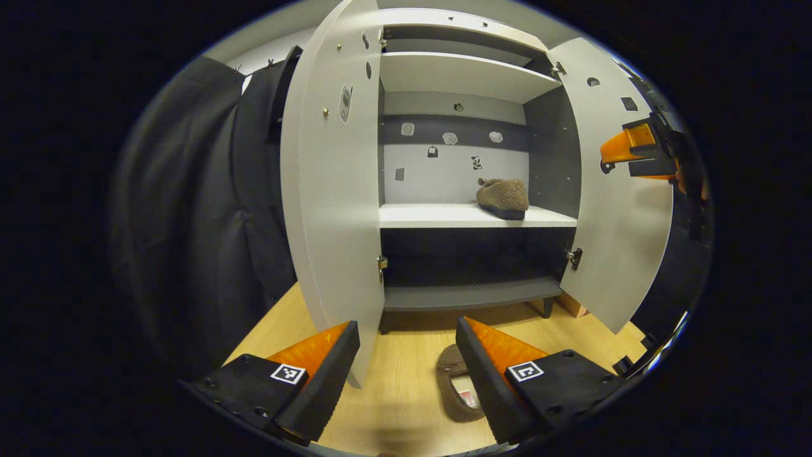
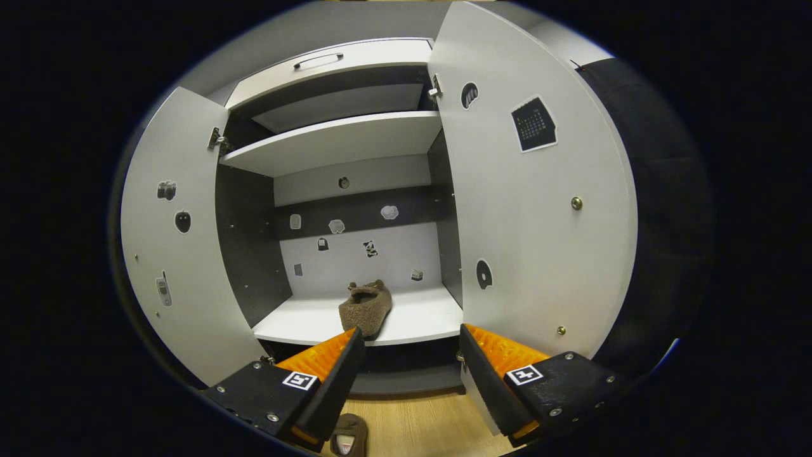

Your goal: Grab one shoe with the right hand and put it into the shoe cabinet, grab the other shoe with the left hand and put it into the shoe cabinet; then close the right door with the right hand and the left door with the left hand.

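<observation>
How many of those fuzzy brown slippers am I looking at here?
2. One fuzzy brown slipper sits on the white middle shelf inside the open cabinet, toward its right side. The other slipper lies on the wooden floor in front of the cabinet.

Left gripper [image 1: 407, 368] and right gripper [image 2: 411, 381] both point forward with jaws spread wide, gripping nothing.
</observation>
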A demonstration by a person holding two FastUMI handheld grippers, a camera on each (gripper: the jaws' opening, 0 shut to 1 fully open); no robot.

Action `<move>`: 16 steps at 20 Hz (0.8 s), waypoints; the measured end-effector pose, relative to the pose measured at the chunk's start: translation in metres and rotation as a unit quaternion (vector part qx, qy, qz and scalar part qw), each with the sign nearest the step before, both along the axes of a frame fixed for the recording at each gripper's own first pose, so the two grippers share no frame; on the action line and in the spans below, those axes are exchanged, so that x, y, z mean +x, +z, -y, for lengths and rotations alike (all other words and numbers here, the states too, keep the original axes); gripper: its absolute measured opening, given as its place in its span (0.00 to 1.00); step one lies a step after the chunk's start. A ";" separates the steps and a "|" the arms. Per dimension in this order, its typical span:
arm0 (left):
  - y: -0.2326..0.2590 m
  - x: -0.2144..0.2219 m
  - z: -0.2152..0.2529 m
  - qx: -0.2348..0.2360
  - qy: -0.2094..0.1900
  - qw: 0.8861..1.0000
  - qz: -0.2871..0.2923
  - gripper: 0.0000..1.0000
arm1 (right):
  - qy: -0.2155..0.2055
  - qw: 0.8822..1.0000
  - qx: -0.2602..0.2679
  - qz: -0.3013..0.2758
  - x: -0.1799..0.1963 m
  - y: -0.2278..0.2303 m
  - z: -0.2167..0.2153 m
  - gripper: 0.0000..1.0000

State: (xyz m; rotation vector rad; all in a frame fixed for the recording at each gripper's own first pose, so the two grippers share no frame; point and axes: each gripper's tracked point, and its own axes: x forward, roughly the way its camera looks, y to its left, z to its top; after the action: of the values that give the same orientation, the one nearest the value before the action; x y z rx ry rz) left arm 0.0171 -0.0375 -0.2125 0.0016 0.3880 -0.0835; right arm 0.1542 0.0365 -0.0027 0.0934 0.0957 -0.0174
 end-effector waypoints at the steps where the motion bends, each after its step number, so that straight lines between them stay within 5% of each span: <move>1: -0.012 0.000 0.005 0.002 -0.004 1.000 -0.013 1.00 | 0.000 1.000 0.003 0.002 -0.002 0.002 0.002 0.93; 6: -0.091 0.001 0.034 -0.023 -0.031 0.993 -0.116 1.00 | -0.007 1.000 0.004 0.015 -0.022 0.013 0.015 0.93; 16: -0.223 0.001 0.044 -0.032 -0.023 0.953 -0.301 0.98 | -0.004 1.000 0.008 0.017 -0.046 0.016 0.032 0.93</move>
State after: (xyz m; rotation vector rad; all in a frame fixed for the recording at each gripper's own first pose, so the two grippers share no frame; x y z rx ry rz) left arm 0.0184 -0.0817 -0.4350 -0.0809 0.9956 -0.1436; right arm 0.1086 0.0046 0.0134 0.1105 0.0612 -0.0228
